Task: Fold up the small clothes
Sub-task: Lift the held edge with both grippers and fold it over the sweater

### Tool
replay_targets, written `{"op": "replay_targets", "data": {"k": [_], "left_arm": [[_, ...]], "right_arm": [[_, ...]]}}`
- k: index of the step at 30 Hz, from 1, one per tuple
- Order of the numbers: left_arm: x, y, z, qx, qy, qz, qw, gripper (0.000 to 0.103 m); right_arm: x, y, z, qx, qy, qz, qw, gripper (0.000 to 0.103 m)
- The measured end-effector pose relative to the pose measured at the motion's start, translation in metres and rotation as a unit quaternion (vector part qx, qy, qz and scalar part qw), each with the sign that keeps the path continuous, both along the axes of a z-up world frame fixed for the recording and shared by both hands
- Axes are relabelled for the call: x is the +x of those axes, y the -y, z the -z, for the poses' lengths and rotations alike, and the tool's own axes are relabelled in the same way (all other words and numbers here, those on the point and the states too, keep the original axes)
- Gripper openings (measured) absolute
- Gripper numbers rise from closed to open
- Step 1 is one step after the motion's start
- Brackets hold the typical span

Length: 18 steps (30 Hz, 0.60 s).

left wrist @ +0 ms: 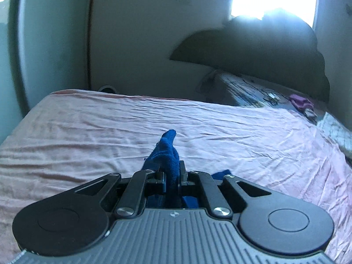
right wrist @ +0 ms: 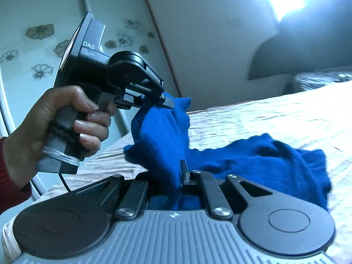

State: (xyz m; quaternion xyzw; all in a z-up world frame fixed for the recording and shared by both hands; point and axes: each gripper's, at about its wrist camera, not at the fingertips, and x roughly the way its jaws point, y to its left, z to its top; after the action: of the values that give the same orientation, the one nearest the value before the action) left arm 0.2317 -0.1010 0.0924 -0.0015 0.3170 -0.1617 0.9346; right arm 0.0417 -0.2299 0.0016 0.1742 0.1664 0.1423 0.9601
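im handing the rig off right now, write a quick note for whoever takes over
Left tool: shut on one end of the blue knit garment, raised above the bed; a hand holds its grip.
Right tool: shut on another part of the same garment, nearer the bed.
Garment: bunched between the two tools, the rest trailing on the pink bedsheet.
Done: garment picked up at two points.
Left: no fold shows yet. Probably spread it flat on the sheet, then fold it.
Aside: a small purple item lies on the surface past the bed's far corner; too blurred to identify.
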Motion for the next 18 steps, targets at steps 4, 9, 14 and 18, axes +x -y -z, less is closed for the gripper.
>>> {"op": "replay_targets", "data": {"k": [4, 9, 14, 18], "left_arm": [[-0.001, 0.034, 0.007, 0.018, 0.003, 0.016, 0.9997, 0.008], [-0.005, 0.072, 0.021, 0.039, 0.015, 0.038, 0.9984, 0.008], [-0.007, 0.107, 0.035, 0.052, 0.024, 0.063, 0.9964, 0.008], [-0.008, 0.128, 0.048, 0.052, 0.022, 0.085, 0.9948, 0.008]], "right_arm": [[-0.007, 0.018, 0.004, 0.009, -0.006, 0.022, 1.000, 0.007], [-0.012, 0.040, 0.012, 0.017, -0.012, 0.048, 0.999, 0.007], [-0.018, 0.057, 0.020, 0.029, -0.022, 0.073, 0.997, 0.007], [-0.024, 0.071, 0.029, 0.039, -0.031, 0.090, 0.995, 0.007]]}}
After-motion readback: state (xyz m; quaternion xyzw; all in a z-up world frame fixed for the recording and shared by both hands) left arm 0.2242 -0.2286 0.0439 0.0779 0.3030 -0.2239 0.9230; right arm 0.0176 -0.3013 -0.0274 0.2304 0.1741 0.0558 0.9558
